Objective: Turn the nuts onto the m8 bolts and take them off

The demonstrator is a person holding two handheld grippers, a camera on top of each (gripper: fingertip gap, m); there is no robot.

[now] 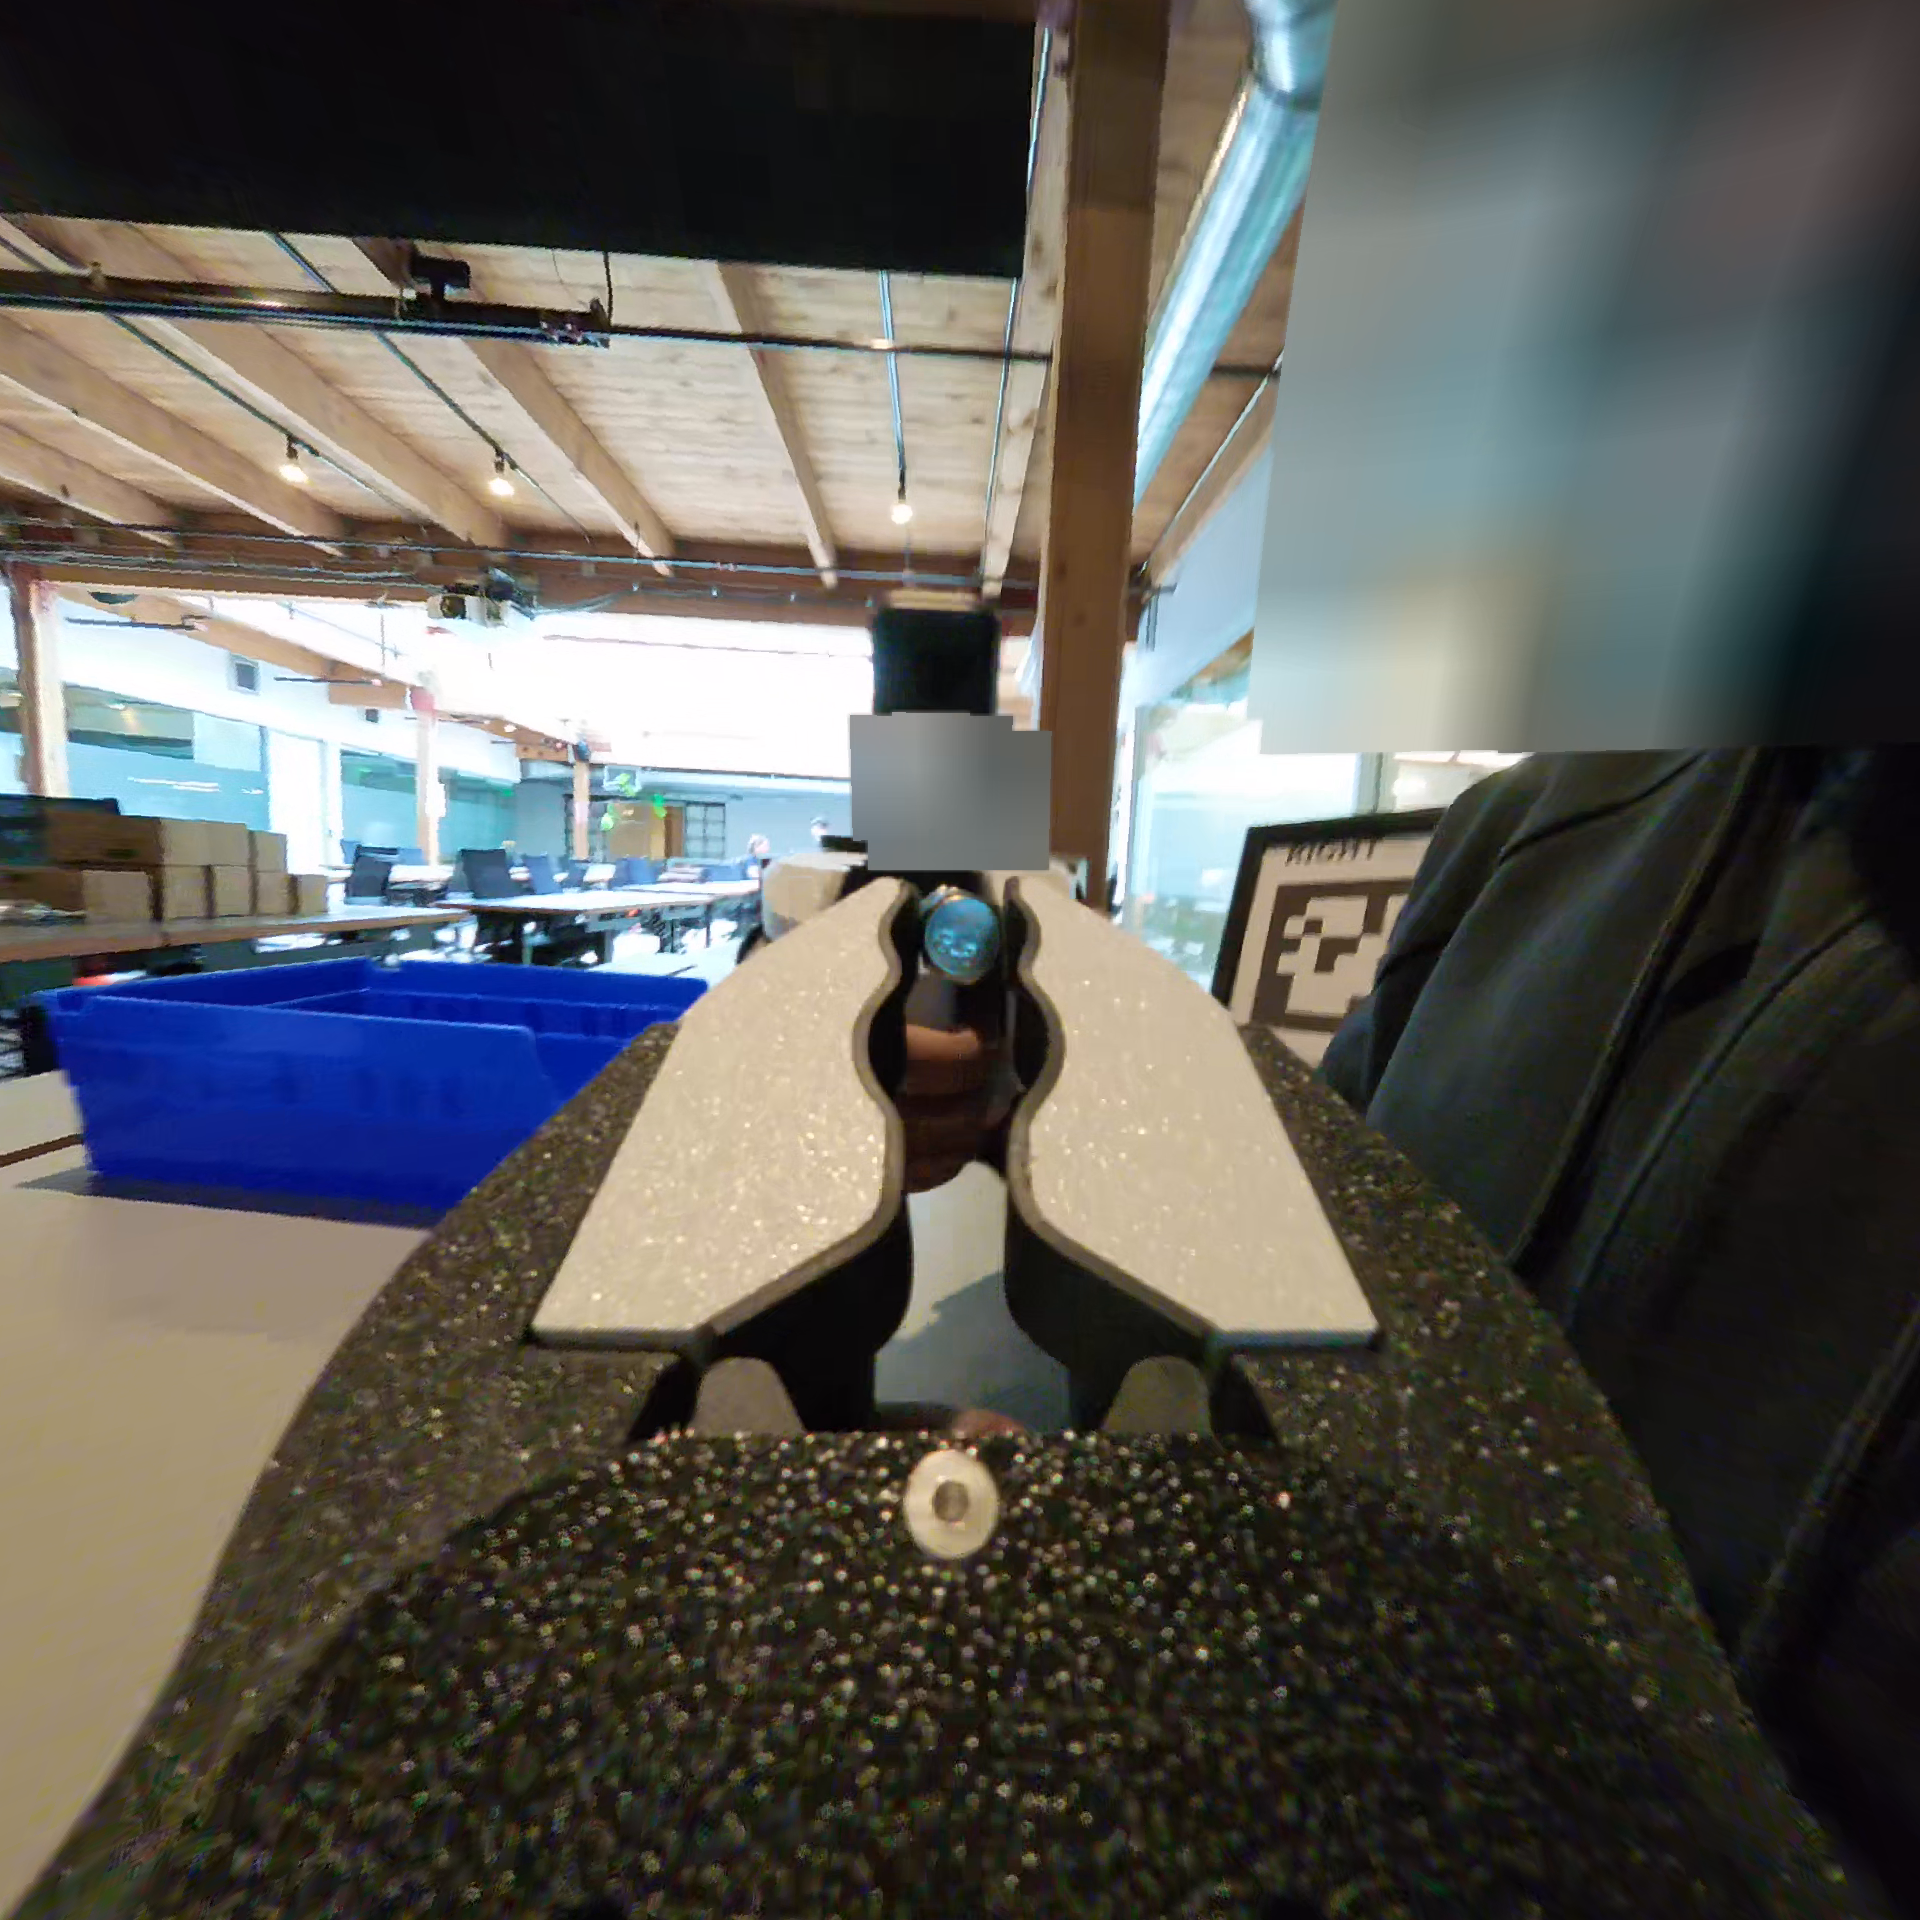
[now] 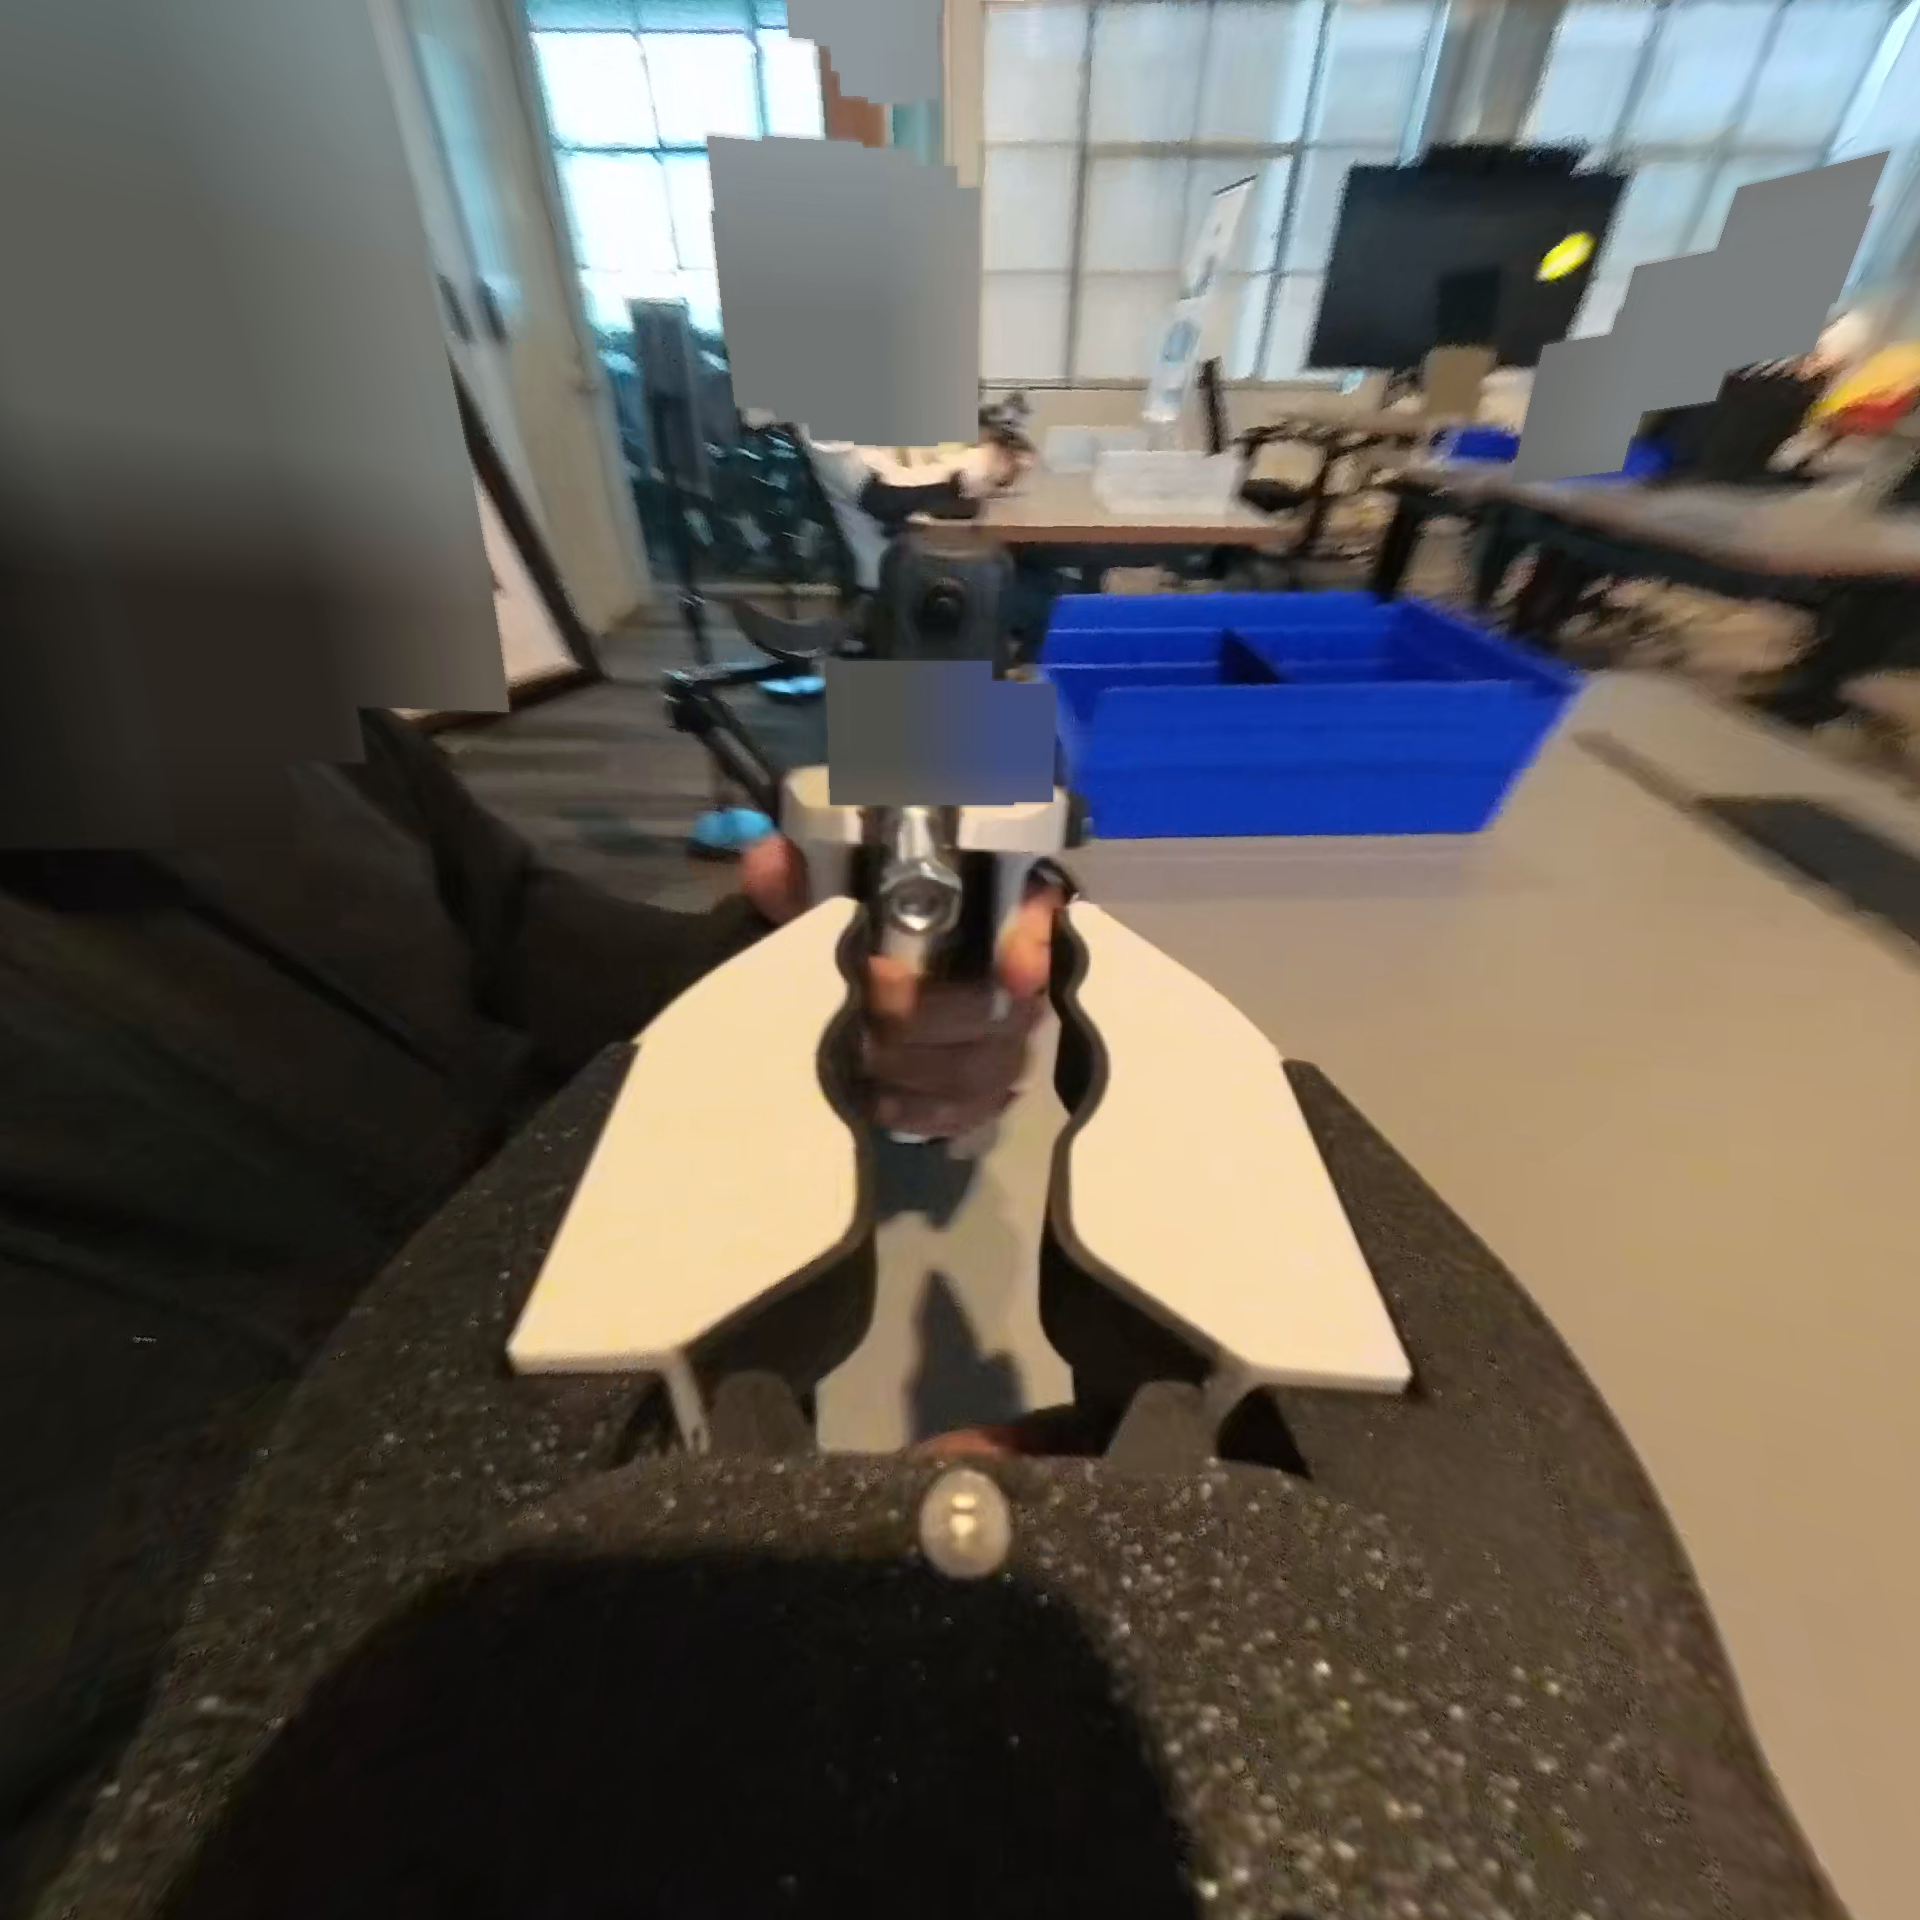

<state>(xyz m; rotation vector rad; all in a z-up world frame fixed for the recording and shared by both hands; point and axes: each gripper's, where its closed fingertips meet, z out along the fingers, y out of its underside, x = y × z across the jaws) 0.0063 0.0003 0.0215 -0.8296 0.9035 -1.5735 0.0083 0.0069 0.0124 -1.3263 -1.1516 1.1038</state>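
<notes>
Steel bolt (image 1: 961, 940) is pinched in my left tongs (image 1: 961, 914), right of the blue bin (image 1: 312, 1081) on the worktop (image 2: 1558, 1039); my right tongs (image 2: 940, 935) grip its nut (image 2: 920, 909), threading underway, I judge; next, careful twisting

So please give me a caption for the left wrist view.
Left claw grips a bolt head-on, facing the right claw; blue bin on the table.

**Colours at the bench**

The left gripper (image 1: 961, 914) wore pale grey finger plates on speckled black foam; the right gripper (image 2: 951, 925) showed cream-white plates on the same foam. The bolt (image 1: 961, 940) gleamed silver-blue. The bin (image 1: 312, 1070) was bright blue, the table (image 2: 1558, 1039) plain grey, the sleeve (image 1: 1662, 1143) dark, the marker card (image 1: 1320, 935) black-and-white squared.
</notes>
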